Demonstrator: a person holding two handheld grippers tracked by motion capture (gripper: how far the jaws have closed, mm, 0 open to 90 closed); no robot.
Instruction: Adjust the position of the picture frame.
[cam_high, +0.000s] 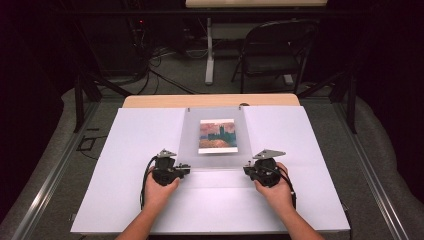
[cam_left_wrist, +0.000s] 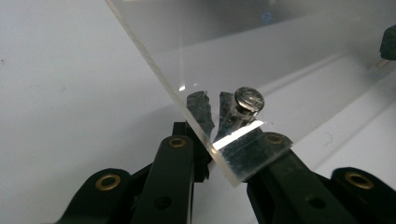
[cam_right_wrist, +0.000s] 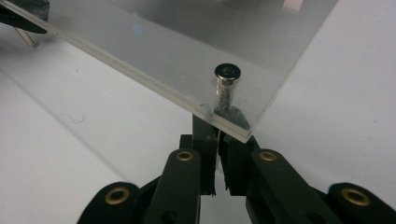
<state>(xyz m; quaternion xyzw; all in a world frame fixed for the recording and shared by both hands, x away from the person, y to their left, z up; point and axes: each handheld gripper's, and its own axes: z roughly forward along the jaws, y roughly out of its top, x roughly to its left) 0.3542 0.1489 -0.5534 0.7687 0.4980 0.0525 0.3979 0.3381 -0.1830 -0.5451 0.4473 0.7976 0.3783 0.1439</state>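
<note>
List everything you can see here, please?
clear sheet: one, see-through, middle of table, over the picture
picture: one, orange and blue, under the sheet
pegs: two, silver, at the sheet's near corners
table: one, white top
chair: one, black, beyond the table
left hand-held gripper: one, black, at the sheet's near left corner
right hand-held gripper: one, black, shut at the near right corner

Lab: black curtains, floor cables (cam_high: 165, 75), folding chair (cam_high: 275, 50).
</note>
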